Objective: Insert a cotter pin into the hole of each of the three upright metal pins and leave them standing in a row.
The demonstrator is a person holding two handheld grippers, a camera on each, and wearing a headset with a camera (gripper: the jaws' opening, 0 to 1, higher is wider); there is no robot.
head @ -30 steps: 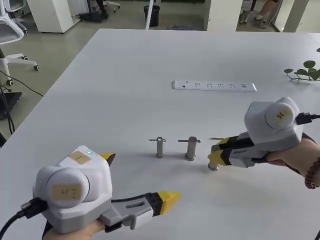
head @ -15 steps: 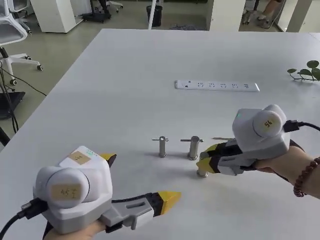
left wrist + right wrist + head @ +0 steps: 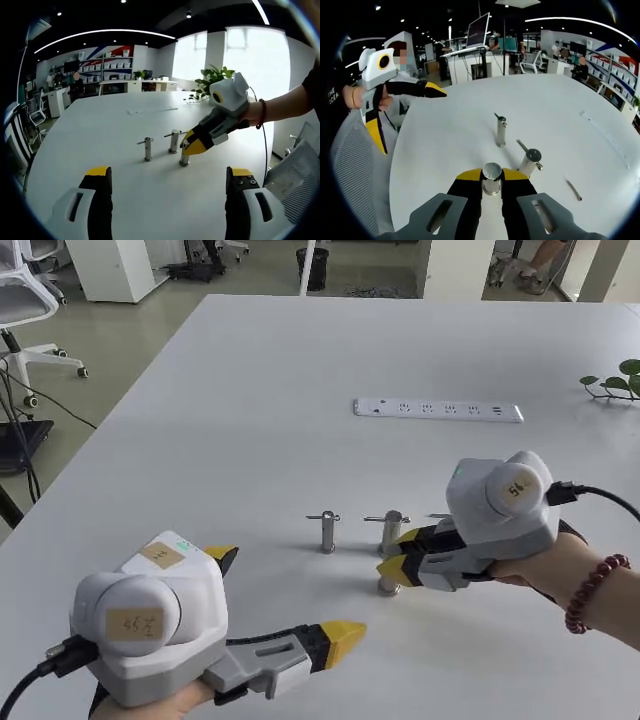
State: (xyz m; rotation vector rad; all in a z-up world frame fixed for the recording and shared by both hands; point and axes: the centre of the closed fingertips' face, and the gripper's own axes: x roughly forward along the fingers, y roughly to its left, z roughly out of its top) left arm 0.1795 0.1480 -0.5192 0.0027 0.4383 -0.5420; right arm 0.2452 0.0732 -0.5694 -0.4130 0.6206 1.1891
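Okay, saw right gripper (image 3: 491, 182) clamped around the bare metal pin (image 3: 491, 175), upright, just in front of two cottered pins (image 3: 328, 531). Saw left gripper (image 3: 283, 595) spread wide, gripping nothing, well apart.

Three short silver metal pins stand upright on the white table: the left pin (image 3: 328, 532) and the middle pin (image 3: 392, 533) stand side by side, each with a thin cotter pin pushed crosswise through the hole near its top. The third pin (image 3: 388, 586) has nothing through it and sits nearer than the middle pin, out of the row, its upper part clamped between the yellow-tipped jaws of the right gripper (image 3: 395, 555). A loose cotter pin (image 3: 573, 189) lies flat on the table just right of the middle pin.
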